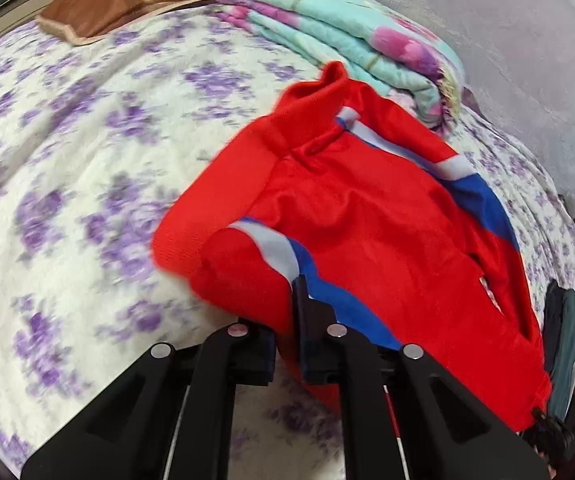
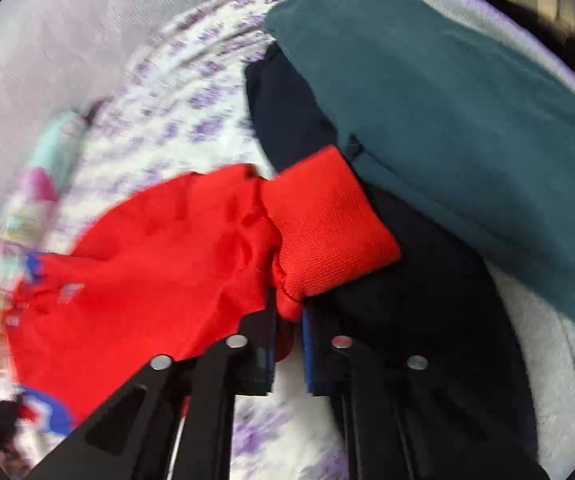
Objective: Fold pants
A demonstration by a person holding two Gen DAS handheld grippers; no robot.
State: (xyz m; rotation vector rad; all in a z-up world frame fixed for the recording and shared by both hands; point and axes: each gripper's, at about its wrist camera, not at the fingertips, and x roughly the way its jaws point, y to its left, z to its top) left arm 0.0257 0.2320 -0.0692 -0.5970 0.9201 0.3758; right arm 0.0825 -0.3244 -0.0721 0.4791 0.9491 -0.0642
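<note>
Across a bed covered by one white bedspread (image 1: 87,168) with purple flowers lies one pair of red pants (image 1: 367,220), striped in white and blue down the sides. Beyond the pants, near the far edge, sits one folded floral quilt (image 1: 347,36) in mint and pink, and farther left one brown pillow (image 1: 127,0). From the right wrist view, one teal garment (image 2: 467,100) rests on top of one dark navy garment (image 2: 287,112), both beside the pants. The pants stretch between the two tools: the left gripper (image 1: 287,320) has its fingers drawn close together on a fold of the fabric at a striped side seam, with the waistband rising ahead of it. The right gripper (image 2: 287,320) has its fingers closed narrowly on red cloth just behind one ribbed leg cuff (image 2: 327,224), which juts forward over the navy garment. Both views are motion-blurred.
</note>
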